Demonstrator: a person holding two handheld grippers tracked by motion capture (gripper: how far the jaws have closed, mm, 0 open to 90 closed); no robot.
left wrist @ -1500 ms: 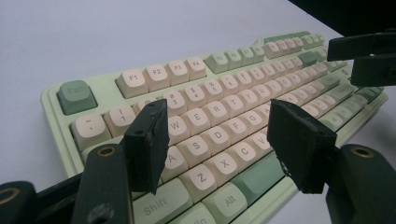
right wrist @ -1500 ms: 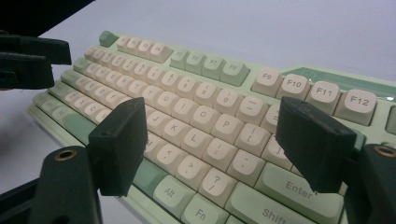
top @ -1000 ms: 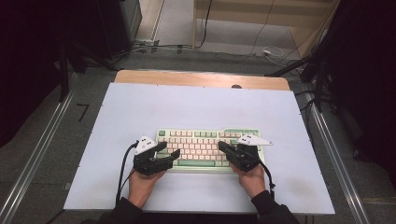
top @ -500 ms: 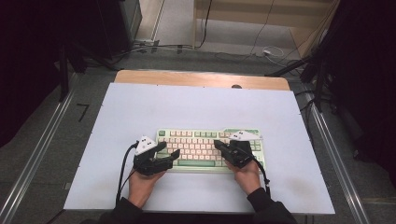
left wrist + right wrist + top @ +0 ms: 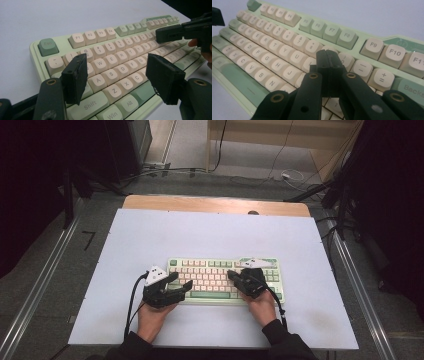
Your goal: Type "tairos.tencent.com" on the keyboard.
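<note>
A pale green keyboard [image 5: 210,270] with cream keys lies on the white table top, near its front edge. My left gripper [image 5: 181,281] hovers at the keyboard's left end, open, nothing between its fingers. In the left gripper view the keyboard [image 5: 112,57] sits under my left gripper [image 5: 117,72], around the letter keys of the left half. My right gripper [image 5: 231,274] is over the right half, shut and empty. In the right gripper view my right gripper [image 5: 327,53] has its joined tips just above the keys near the 9 on the keyboard [image 5: 274,45]; touch cannot be told.
The white table top [image 5: 200,235] has free room behind and on both sides of the keyboard. A wooden strip [image 5: 215,204] runs along its far edge. Metal rails [image 5: 45,280] flank the table, and cables lie on the floor beyond.
My right gripper has moved left along the keyboard, from its right end toward the middle. The left gripper and the keyboard have stayed put.
</note>
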